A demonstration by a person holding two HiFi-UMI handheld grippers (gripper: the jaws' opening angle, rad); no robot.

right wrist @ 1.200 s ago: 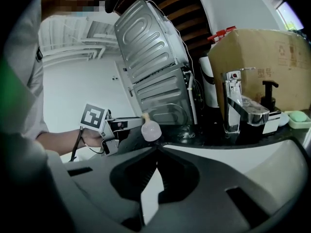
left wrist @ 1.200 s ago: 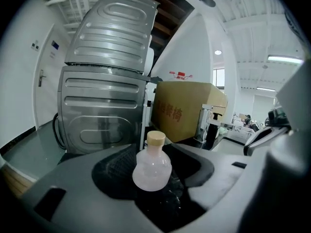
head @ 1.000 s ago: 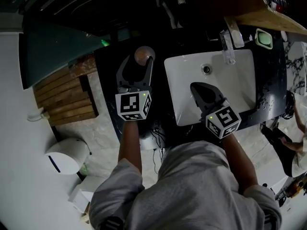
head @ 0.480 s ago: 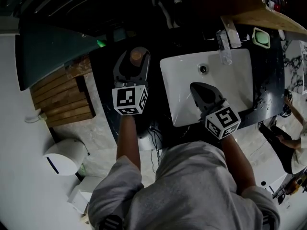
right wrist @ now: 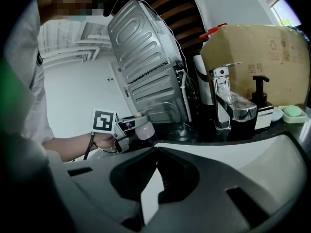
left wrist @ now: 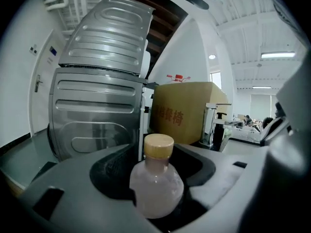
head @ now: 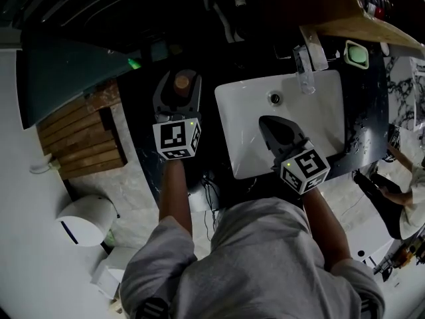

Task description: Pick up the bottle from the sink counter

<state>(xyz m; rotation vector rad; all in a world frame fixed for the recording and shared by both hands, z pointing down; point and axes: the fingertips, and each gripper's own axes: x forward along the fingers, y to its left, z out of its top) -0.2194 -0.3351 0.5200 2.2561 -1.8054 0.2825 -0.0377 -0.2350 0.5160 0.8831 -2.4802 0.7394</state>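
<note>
Sliding forward over the last second, the left hand-held gripper has brought its jaws from just reaching the bottle to straddling it. The bottle now sits deep in the hollow between them. The jaws have also narrowed a little. In the left gripper view they press against the lower sides of the clear, pale body, below the tan cap. I judge the grasp made and only the lift outstanding; no view shows whether the base has left the surface yet. The right hand-held gripper has barely moved. It hangs over the white sink basin with its jaws together and nothing between them.

The surface is dark and glossy, with the bottle on its left stretch, well apart from the faucet. A green soap dish and a black pump dispenser stand near the tap. Water drops speckle the strip right of the basin. Behind the bottle stand a ribbed metal panel and a cardboard box. Wooden slats and pale marbled floor lie to the left.
</note>
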